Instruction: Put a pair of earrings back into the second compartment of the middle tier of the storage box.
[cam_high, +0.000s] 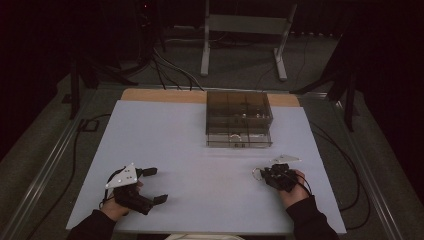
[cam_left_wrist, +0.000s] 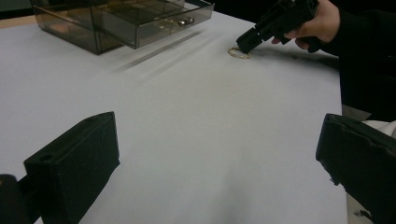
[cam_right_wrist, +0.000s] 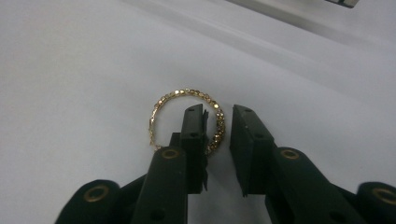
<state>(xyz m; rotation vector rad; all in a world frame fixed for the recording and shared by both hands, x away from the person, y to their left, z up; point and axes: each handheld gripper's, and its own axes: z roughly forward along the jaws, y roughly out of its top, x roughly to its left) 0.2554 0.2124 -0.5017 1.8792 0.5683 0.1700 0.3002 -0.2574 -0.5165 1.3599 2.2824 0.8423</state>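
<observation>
A gold beaded bracelet (cam_right_wrist: 187, 91) lies flat on the white table (cam_high: 200, 150), at the right front in the high view (cam_high: 256, 173). My right gripper (cam_right_wrist: 218, 116) points down at it with its jaws narrow. One jaw stands inside the ring and the other outside, so the ring's right rim sits between them. A small gap still shows beside the outer jaw. In the left gripper view that gripper (cam_left_wrist: 244, 43) tips onto the bracelet (cam_left_wrist: 238, 54). My left gripper (cam_high: 156, 185) rests at the left front, wide open with nothing in it.
A smoky clear plastic organiser box (cam_high: 239, 112) stands at the back middle of the table, its bottom drawer (cam_high: 239, 139) pulled out with small gold pieces inside. Cables run along both table sides. A metal stand (cam_high: 245, 30) is on the floor beyond.
</observation>
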